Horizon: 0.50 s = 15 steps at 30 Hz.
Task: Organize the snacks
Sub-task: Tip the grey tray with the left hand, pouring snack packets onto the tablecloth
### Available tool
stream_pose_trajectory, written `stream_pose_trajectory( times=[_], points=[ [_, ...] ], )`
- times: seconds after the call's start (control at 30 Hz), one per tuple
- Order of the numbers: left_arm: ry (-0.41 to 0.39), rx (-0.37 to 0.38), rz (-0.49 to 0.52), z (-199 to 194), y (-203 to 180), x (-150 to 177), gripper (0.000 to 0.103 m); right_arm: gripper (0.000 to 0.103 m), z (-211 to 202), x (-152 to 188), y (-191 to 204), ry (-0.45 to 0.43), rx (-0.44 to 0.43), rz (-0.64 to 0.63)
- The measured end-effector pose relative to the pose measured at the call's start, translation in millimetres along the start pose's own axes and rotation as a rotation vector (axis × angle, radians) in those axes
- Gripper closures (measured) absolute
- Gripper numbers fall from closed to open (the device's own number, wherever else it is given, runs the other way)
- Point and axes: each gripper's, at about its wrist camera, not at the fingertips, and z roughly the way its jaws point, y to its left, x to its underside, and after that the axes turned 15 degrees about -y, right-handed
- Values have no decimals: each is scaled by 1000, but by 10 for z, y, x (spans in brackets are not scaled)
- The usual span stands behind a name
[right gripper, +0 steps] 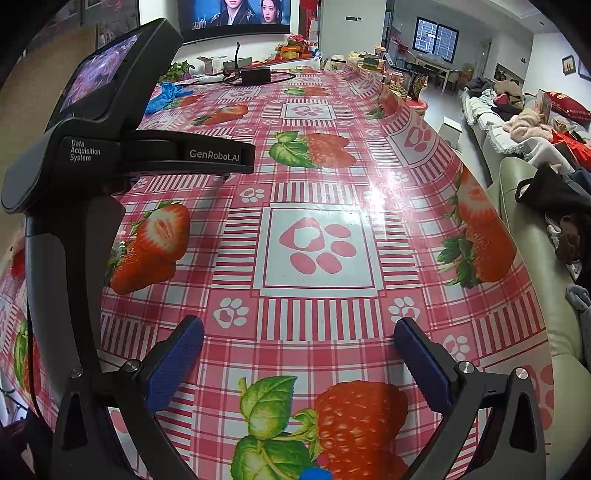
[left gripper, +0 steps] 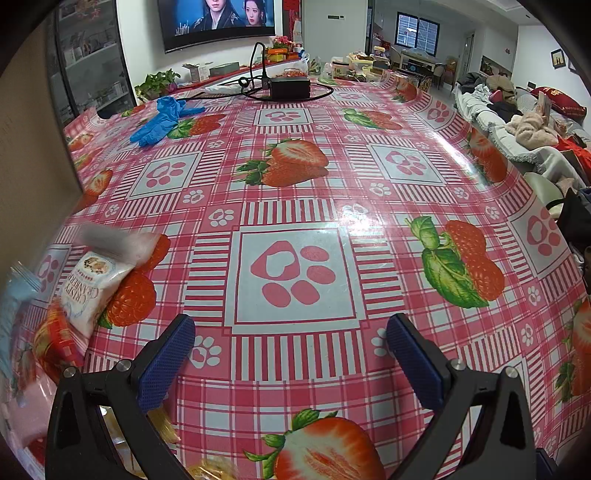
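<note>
A white cranberry crisp packet [left gripper: 94,284] lies on the strawberry tablecloth [left gripper: 295,184] at the left, with a red packet [left gripper: 55,343] and a blurred light-blue packet [left gripper: 14,314] beside it. Yellow wrappers [left gripper: 166,424] show under my left gripper's left finger. My left gripper [left gripper: 290,328] is open and empty over the cloth, right of the snacks. My right gripper [right gripper: 299,328] is open and empty above the cloth [right gripper: 317,251]. The left gripper's black body [right gripper: 110,147] fills the left of the right wrist view. A small blue thing [right gripper: 314,474] shows at the bottom edge there.
Blue gloves [left gripper: 162,118] and a black box with cables [left gripper: 290,86] lie at the table's far end, with jars and food containers [left gripper: 354,66] behind. A sofa with clothes [left gripper: 517,122] runs along the right edge. A TV [left gripper: 218,18] hangs on the far wall.
</note>
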Motion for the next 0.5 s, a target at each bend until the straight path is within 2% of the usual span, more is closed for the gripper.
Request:
stream_pose_trajectory(
  times=[0.5],
  points=[
    [0, 0, -1, 4, 1, -3, 0, 0, 14, -13, -6, 7, -7, -4]
  ],
)
